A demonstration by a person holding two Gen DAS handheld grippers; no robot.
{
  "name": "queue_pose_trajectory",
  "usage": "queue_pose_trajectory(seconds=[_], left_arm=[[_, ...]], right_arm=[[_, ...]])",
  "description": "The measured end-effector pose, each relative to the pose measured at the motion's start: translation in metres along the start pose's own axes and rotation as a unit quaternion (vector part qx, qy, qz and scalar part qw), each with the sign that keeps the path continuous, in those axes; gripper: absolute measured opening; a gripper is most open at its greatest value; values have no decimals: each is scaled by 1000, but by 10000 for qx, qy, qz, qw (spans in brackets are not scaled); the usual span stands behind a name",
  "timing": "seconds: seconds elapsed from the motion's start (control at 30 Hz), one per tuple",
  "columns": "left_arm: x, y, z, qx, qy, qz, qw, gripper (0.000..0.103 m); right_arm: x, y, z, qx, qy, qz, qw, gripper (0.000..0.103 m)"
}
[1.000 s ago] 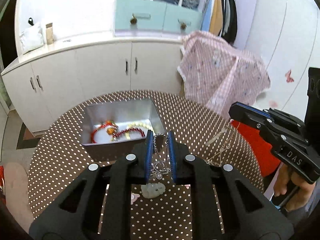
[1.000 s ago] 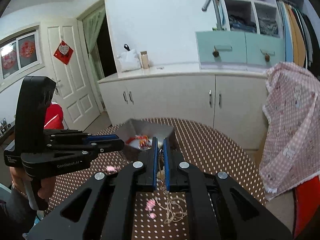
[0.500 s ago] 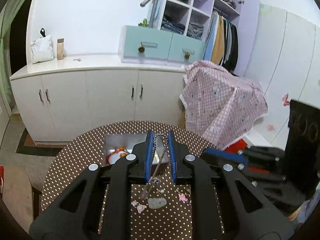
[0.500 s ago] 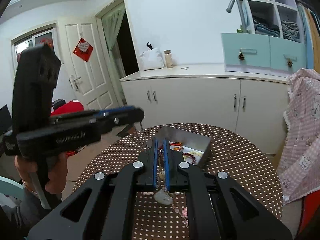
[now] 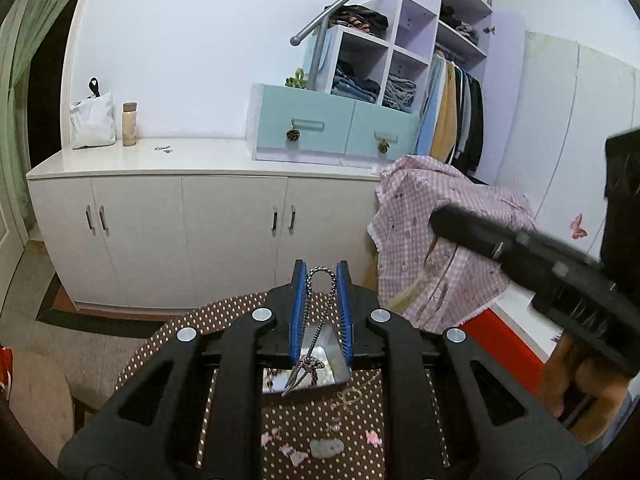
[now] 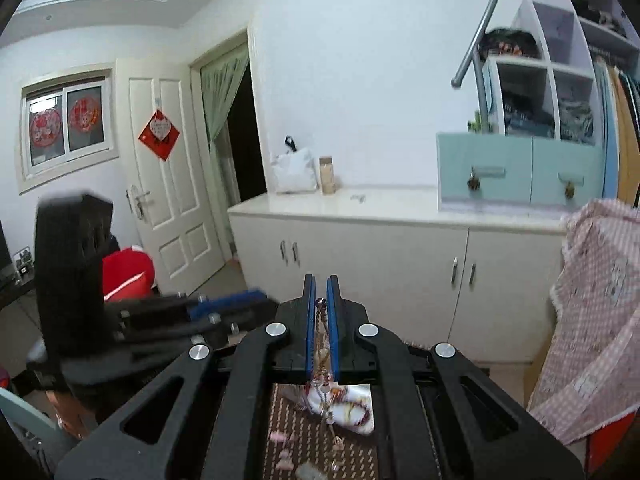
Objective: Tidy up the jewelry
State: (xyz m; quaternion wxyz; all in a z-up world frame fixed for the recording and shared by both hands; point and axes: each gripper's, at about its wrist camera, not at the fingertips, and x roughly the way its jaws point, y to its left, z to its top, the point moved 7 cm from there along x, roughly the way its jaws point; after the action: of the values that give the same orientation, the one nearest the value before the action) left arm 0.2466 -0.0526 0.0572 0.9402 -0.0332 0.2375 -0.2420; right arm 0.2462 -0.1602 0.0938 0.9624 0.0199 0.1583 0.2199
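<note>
**Both grippers lifted, each carrying a chain over the tin**

On my left wrist camera, the left gripper (image 5: 321, 280) sits high above the round brown table with white polka dots (image 5: 180, 328). Its blue-padded jaws stand a little apart, and a silver rope-link chain (image 5: 316, 300) loops over between them and hangs down, its lower end bunched in front of the open rectangular metal tin (image 5: 332, 360) below. Nearer me on the tablecloth lie small pink charms (image 5: 294, 454), a pale grey-green stone pendant (image 5: 327, 448) and a thin gold chain (image 5: 350, 394). At the right edge the other gripper shows only as a motion-blurred black body, with a fine pale chain dangling beside it.

On my right wrist camera, the left gripper's black housing is blurred at the far left. In the centre, the right gripper (image 6: 321, 284) has its blue pads nearly together, pinching a thin beaded chain with small charms (image 6: 323, 340) that trails down between the fingers. Beneath it I see the tin's (image 6: 360, 426) pale interior holding red and gold beads (image 6: 352, 408), though that area is blurred.
</note>
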Motion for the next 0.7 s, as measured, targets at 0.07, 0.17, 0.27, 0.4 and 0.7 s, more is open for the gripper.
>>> queue_pose_trajectory(seconds=[0.07, 0.17, 0.27, 0.4, 0.7], left_arm=[[5, 4, 9, -28, -49, 19, 10000, 15], [13, 10, 20, -97, -101, 26, 9999, 15], [17, 15, 27, -149, -188, 65, 9997, 15], [34, 21, 22, -172, -53, 56, 9998, 15], [72, 37, -9, -326, 445, 79, 9984, 15]], right_arm=[[4, -1, 11, -46, -71, -16, 10000, 4], [13, -3, 23, -99, -159, -32, 9998, 4], [22, -3, 24, -157, -158, -35, 9997, 4], [36, -6, 12, -137, -10, -12, 9999, 4], [50, -14, 20, -203, 10, -184, 9996, 4]])
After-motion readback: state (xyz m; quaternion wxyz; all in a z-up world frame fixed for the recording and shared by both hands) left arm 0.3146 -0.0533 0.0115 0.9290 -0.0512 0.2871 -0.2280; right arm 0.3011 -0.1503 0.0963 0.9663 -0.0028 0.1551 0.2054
